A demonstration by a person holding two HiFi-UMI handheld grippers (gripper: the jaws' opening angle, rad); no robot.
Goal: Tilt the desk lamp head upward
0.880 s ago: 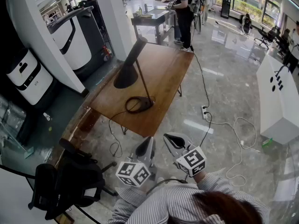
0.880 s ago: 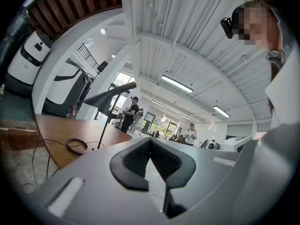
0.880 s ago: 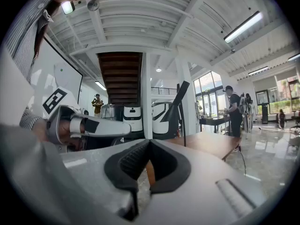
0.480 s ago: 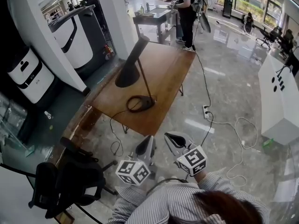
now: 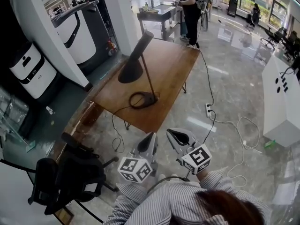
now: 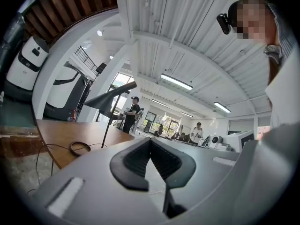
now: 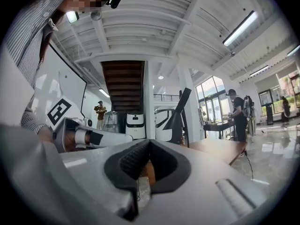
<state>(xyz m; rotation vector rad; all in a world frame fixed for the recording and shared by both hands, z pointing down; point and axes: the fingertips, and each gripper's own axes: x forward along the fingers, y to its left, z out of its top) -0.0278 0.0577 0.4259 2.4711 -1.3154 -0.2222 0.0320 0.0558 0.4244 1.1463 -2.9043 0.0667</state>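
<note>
Polished grey stone flooring spread around a brown wooden desk (image 5: 168, 69) in an open office hall. On the desk stood the black desk lamp (image 5: 146, 76). Its ring-shaped base (image 5: 143, 99) sat close to the desk's near edge and its thin stem leaned upward. The cone-shaped lamp head (image 5: 131, 71) hung with its wide mouth facing down over the left part of the desktop. A dark cord (image 5: 115, 125) ran from the base over the near edge to the floor.

Both grippers were held low in front of the person's striped sleeves (image 5: 164, 205), over the floor and well short of the desk. The left gripper (image 5: 151, 138) had its jaws pressed together with nothing between them. The right gripper (image 5: 176, 135), just beside it, had its tips meeting too and was likewise empty. Neither touched the lamp.

A black office chair (image 5: 70, 182) stood at the left, off the desk's near corner. To the right of the desk lay a white power strip (image 5: 207, 109) (its pale cable looped away across the floor). At a further table a person in dark clothes (image 5: 192, 8) stood.
</note>
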